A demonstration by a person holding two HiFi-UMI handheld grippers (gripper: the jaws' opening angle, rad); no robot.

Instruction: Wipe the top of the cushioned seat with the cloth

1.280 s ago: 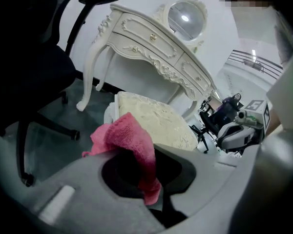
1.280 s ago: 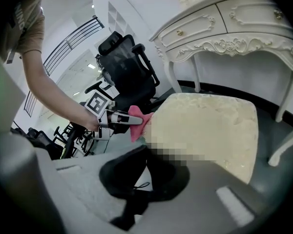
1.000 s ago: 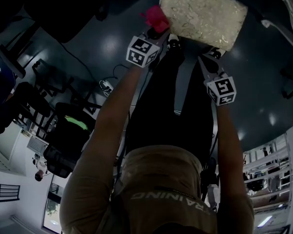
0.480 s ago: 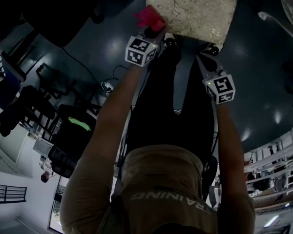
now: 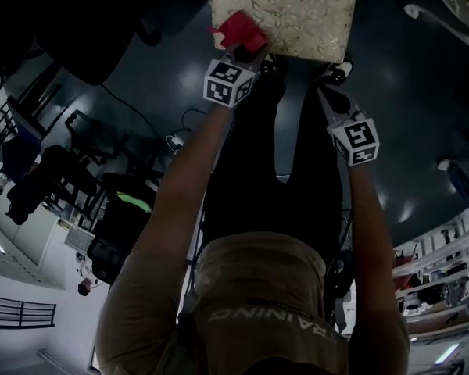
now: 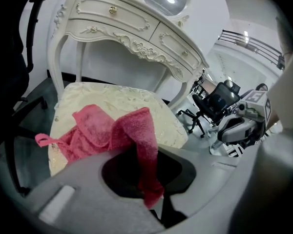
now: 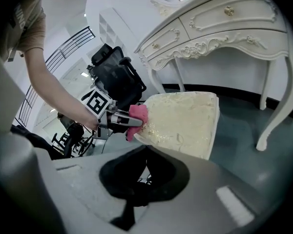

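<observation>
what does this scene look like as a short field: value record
cloth: pink, bunched, lying on the seat's near left corner
seat: cream patterned cushion top, only the cloth on it
left gripper: shut on the cloth, at the seat's corner
right gripper: jaws together, nothing held, by the seat's near right corner
dressing table: white, ornate, standing behind the seat
</observation>
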